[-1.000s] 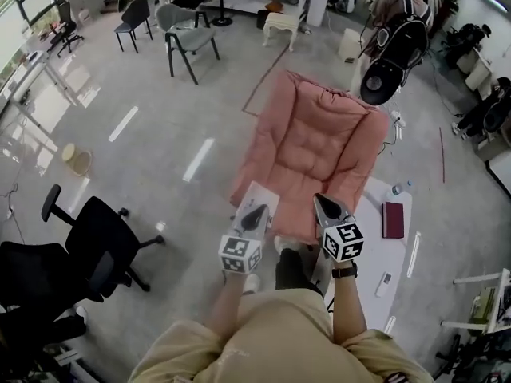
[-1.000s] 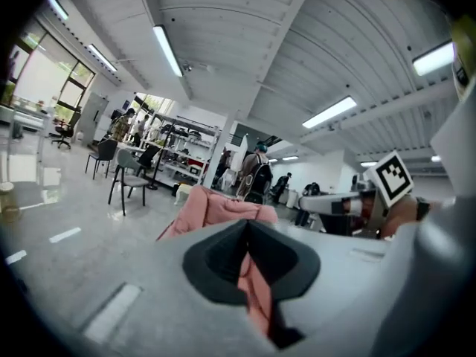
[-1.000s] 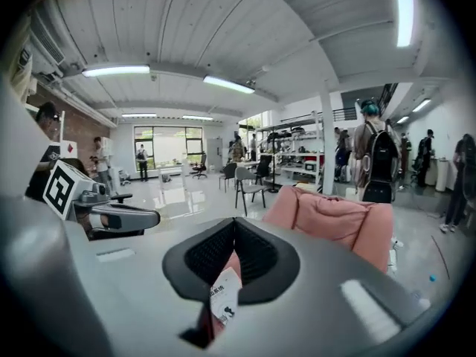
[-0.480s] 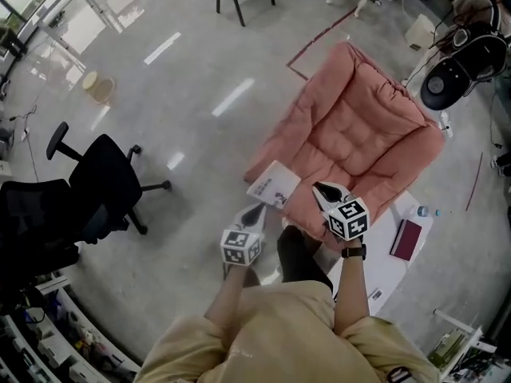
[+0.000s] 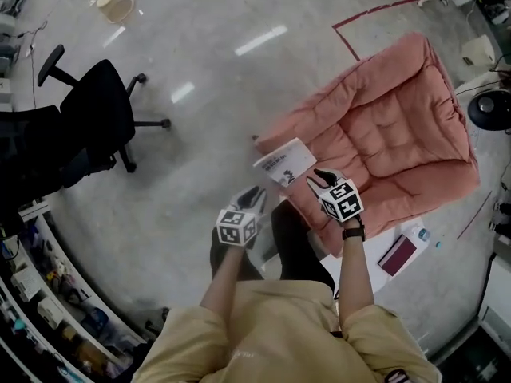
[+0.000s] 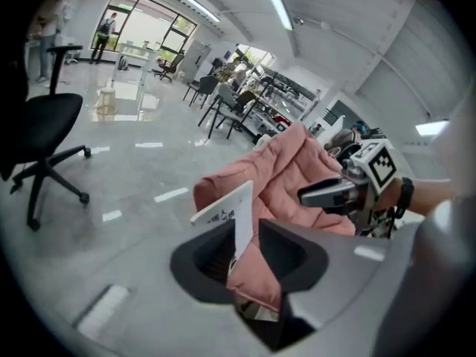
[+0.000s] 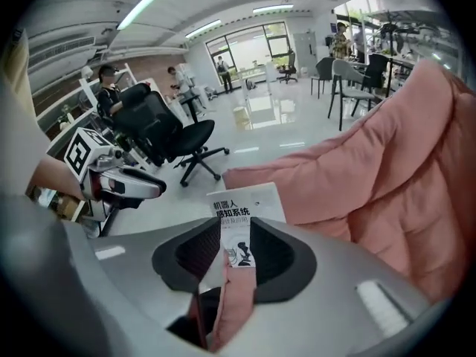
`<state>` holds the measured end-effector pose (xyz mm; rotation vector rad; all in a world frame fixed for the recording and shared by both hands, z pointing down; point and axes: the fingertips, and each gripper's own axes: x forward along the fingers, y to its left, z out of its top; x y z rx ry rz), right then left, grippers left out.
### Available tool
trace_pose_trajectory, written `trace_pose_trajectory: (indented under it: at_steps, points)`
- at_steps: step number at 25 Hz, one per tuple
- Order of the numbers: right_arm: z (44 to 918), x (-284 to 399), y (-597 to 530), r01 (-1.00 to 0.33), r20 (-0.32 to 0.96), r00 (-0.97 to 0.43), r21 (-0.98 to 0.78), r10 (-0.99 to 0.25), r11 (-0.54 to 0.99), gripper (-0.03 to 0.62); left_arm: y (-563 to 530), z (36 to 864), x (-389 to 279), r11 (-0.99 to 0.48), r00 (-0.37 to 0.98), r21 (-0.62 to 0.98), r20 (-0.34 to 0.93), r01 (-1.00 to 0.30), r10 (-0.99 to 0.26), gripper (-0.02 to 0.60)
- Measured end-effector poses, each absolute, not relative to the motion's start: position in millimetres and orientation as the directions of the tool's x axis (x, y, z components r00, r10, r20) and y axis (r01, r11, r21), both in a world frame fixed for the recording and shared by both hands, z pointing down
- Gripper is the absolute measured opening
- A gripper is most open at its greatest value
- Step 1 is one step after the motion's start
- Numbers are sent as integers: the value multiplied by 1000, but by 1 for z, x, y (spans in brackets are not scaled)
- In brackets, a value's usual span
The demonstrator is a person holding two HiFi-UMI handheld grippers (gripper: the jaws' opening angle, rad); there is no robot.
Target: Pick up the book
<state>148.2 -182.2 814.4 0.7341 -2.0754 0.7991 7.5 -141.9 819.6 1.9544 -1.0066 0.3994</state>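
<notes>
A white book (image 5: 285, 161) with black print lies on the near left corner of a pink quilted floor cushion (image 5: 391, 134). My left gripper (image 5: 254, 194) hangs just short of the book, on its near left side. The right gripper (image 5: 322, 175) hovers over the cushion at the book's right edge. Both pairs of jaws have just been opening, with nothing gripped. In the left gripper view the book (image 6: 227, 208) shows beyond the gap of that gripper (image 6: 243, 244), and the right gripper (image 6: 327, 193) shows too. In the right gripper view the book (image 7: 242, 205) lies ahead of the parted jaws (image 7: 236, 257).
A black office chair (image 5: 100, 114) stands on the grey floor at the upper left. A dark red notebook (image 5: 397, 255) and a water bottle (image 5: 419, 234) lie by the cushion's near right side. Shelving fills the lower left edge. My own leg (image 5: 291, 246) is between the grippers.
Both grippers have come down and forward toward the book and cushion corner. Their jaws have parted from shut. The head view has tipped further down.
</notes>
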Motion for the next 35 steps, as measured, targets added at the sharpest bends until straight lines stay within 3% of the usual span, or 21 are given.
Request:
trace_pose_trajectory:
  at_steps: [7, 10, 20, 24, 27, 31, 35]
  points:
    - [896, 160, -201, -666, 844, -522, -316, -121, 675, 181, -142, 896, 18, -171, 631, 636, 622, -752, -463, 217]
    - [925, 169, -212, -676, 848, -521, -337, -101, 656, 196, -146, 923, 22, -134, 623, 644, 634, -753, -459, 230]
    - [1006, 166, -252, -572, 851, -525, -338, -17, 747, 348, -168, 986, 35, -79, 635, 666, 657, -741, -406, 290]
    - [1019, 156, -251, -494, 839, -541, -372, 58, 786, 352, -180, 998, 36, -55, 629, 673, 656, -738, -417, 290]
    - [1039, 147, -243, -459, 826, -556, -392, 86, 797, 311, -183, 1016, 37, -49, 622, 668, 660, -742, -422, 286]
    - [1047, 146, -246, -472, 824, -563, -387, 67, 792, 291, -190, 1023, 42, -51, 604, 650, 670, -758, -432, 129]
    - [1042, 147, -243, -487, 832, -552, -378, 58, 787, 232, -190, 1021, 38, -80, 582, 614, 688, -785, -433, 111]
